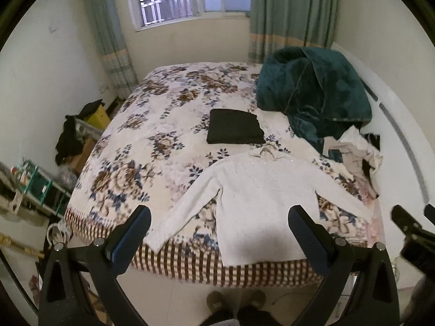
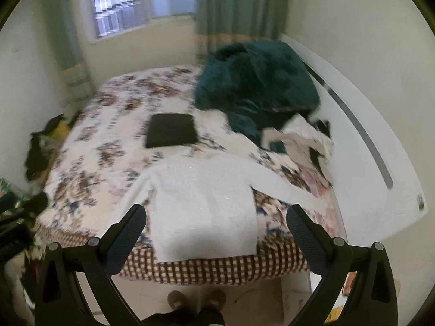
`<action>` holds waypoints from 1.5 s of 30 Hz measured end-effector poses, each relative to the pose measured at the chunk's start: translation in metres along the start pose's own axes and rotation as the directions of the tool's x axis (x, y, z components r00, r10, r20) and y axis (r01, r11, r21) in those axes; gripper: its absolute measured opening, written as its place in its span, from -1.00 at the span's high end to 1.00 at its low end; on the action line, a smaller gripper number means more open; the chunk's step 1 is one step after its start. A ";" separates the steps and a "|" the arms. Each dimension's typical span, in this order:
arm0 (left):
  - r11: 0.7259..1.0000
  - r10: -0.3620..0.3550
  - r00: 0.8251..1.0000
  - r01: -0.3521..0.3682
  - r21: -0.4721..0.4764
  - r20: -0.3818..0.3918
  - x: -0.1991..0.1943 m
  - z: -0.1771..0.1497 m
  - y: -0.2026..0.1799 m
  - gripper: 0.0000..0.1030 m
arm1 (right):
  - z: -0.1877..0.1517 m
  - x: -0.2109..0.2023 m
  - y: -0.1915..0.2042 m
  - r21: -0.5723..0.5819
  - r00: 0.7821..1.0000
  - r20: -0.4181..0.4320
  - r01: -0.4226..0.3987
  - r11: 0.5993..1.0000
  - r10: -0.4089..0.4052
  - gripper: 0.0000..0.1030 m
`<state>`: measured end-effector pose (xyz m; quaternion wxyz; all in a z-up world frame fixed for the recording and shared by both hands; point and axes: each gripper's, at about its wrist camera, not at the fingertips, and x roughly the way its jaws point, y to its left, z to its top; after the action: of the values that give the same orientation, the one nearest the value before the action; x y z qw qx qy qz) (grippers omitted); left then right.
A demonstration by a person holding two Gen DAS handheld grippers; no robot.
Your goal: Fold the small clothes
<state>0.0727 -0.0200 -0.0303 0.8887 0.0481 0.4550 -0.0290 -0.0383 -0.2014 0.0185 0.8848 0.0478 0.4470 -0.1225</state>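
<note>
**Two open tools above a spread white sweater**

Both tools, left tool [image 1: 218, 226] and right tool [image 2: 216, 222], hang with jaws wide, holding nothing, near the foot of the bed [image 1: 168, 125]. The white sweater [image 1: 261, 198] lies flat on the bed directly ahead of them, hem at the near edge, collar pointing away toward the folded black garment [image 1: 235, 130]. Its long axis runs from the tools toward that garment; sleeves splay left and right. Neither tool looks clearly nearer, though each has a sleeve on its side.

White sweater [image 1: 261, 190] flat, sleeves spread
</note>
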 end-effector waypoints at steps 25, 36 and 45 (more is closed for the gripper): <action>0.972 0.187 0.942 -0.137 0.188 -0.280 0.422 0.005 -0.212 -1.00 | -0.075 0.554 -0.332 0.417 0.853 -0.501 0.389 0.822 -0.149 -1.00; 0.958 0.230 0.897 -0.139 0.252 -0.378 0.526 -0.024 -0.261 -1.00 | -0.162 0.670 -0.479 0.834 0.913 -0.405 0.351 0.425 0.041 -0.67; 0.962 0.229 0.874 -0.135 0.239 -0.428 0.560 -0.027 -0.275 -1.00 | -0.232 0.682 -0.540 0.998 0.998 -0.062 0.062 -0.010 -0.001 0.30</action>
<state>0.3514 -0.2947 -0.5164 0.7477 0.1861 0.6370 0.0212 0.0300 -0.7965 -0.6537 0.5759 0.6549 0.2474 -0.4223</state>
